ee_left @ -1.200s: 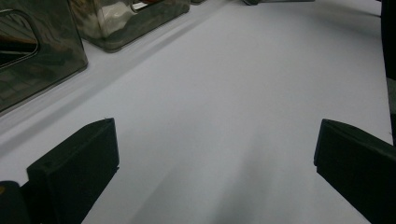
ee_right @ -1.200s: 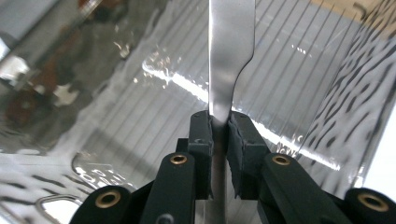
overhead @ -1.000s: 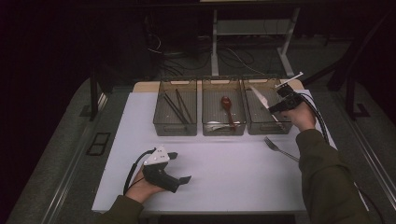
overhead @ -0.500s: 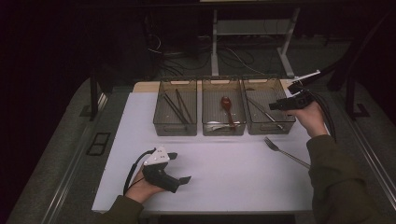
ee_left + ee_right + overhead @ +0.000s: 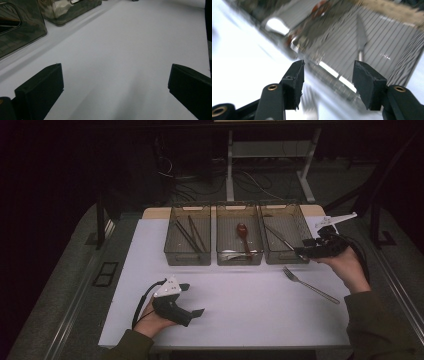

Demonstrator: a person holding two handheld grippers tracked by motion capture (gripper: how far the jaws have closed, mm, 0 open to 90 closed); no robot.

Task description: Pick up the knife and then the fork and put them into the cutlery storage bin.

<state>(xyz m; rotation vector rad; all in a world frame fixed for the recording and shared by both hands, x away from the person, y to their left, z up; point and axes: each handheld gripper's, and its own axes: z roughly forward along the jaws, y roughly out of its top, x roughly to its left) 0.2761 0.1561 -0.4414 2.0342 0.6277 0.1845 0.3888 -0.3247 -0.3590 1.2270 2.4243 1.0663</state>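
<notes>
Three clear bins stand in a row at the back of the white mat. The left bin holds dark chopsticks. A reddish spoon lies in the middle bin, and a metal utensil in the right bin. In front of that bin a fork lies on the mat. My right gripper hovers by the right bin's front right corner. Its jaws have just been opening and stand open, with nothing between them. My left gripper rests open on the mat, near the front.
Bare mat lies between the bins and the front edge. The table's wooden edge shows behind the bins, and beyond it are a dark floor with cables and a table leg. In the left gripper view, two bins stand at the upper left.
My right hand has pulled away from over the right bin, moving right and toward the person, and its jaws have spread. The left hand has stayed put.
</notes>
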